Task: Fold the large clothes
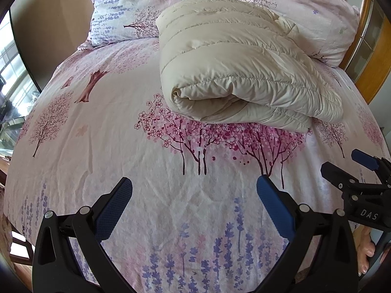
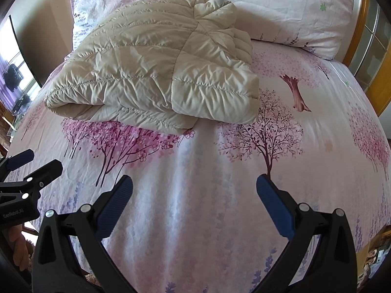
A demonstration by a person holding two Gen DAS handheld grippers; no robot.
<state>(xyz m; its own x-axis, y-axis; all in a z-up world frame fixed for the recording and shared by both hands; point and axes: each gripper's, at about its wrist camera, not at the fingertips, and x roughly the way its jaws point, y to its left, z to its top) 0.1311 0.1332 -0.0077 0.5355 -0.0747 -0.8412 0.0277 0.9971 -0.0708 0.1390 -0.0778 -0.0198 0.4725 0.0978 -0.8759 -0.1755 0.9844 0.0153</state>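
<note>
While both grippers hover above the flowered bedsheet [image 1: 102,146], their jaws stand wide apart and hold nothing — the left gripper [image 1: 194,190] and the right gripper [image 2: 194,188] each show two blue-padded fingers spread over bare sheet, touching no cloth. Each gripper also appears at the edge of the other's view. Ahead of them lies the beige quilted jacket [image 1: 234,73], folded into a thick bundle on the middle of the bed, well apart from both grippers. Its long axis runs from the near side toward the pillows [image 1: 136,5] at the head of the bed, which its far end reaches; its rounded folded edge faces the grippers — layers visible in the fold.
</note>
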